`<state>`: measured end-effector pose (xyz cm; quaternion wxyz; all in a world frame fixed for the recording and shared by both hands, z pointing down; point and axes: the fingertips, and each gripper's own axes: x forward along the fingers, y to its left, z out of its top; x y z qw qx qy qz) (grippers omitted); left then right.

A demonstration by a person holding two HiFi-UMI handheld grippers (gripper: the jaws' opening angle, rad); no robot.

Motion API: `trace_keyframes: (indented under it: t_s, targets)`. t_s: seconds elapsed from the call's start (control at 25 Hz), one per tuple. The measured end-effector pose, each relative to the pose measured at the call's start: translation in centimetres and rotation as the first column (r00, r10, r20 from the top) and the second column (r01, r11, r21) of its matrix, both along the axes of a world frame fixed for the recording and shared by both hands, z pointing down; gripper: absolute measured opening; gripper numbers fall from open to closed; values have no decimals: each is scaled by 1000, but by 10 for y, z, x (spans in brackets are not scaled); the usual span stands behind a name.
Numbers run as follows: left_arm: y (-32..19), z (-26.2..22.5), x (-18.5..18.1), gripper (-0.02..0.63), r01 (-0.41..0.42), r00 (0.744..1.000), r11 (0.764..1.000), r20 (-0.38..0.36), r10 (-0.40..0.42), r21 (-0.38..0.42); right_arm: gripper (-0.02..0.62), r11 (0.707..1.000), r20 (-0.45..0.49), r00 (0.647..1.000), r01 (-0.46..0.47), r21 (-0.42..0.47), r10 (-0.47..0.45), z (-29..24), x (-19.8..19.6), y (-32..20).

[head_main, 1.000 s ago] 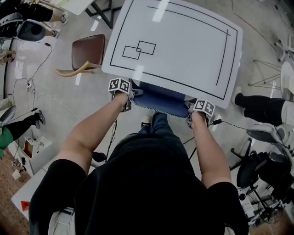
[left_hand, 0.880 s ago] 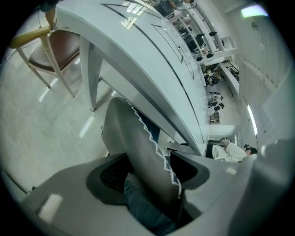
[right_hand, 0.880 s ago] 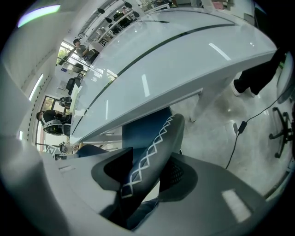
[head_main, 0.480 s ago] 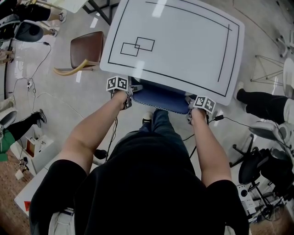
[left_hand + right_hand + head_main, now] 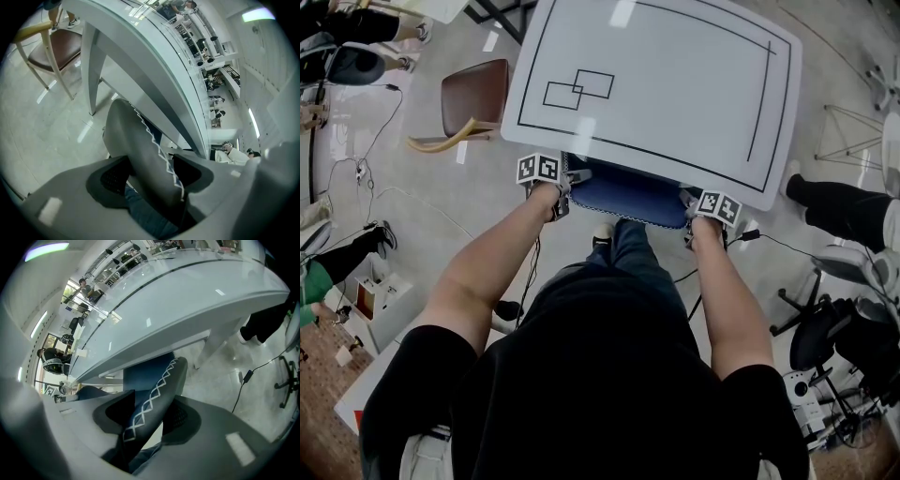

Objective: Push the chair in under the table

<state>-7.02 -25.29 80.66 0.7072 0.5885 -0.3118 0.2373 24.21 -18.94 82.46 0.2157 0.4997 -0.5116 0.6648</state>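
A chair with a blue padded back (image 5: 623, 195) trimmed in white stitching stands at the near edge of the white table (image 5: 675, 56), mostly tucked beneath it. My left gripper (image 5: 565, 187) is shut on the left end of the backrest (image 5: 140, 154), whose grey shell fills the space between the jaws. My right gripper (image 5: 694, 214) is shut on the right end of the backrest (image 5: 152, 399). The table edge (image 5: 187, 329) overhangs the chair in both gripper views. The seat is hidden under the tabletop.
A brown-seated wooden chair (image 5: 469, 98) stands left of the table. A white table leg (image 5: 91, 70) is near my left gripper. A person's black-trousered legs (image 5: 834, 206), a cable (image 5: 769, 239) and a wheeled chair base (image 5: 825, 337) lie right.
Both grippers and the chair back have moved forward a little, so less of the blue chair shows beyond the table's near edge.
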Motion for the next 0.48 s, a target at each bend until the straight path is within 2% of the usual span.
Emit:
trace_keyframes:
  t_s: [0.2, 0.48]
  targets:
    - [7, 7, 3, 305, -25, 1000, 1000, -11, 25, -3, 201, 1000, -4, 1000, 12, 5, -12, 7, 3, 3]
    - [14, 10, 2, 313, -20, 1000, 1000, -11, 20, -8, 206, 1000, -6, 1000, 23, 5, -23, 10, 3, 9]
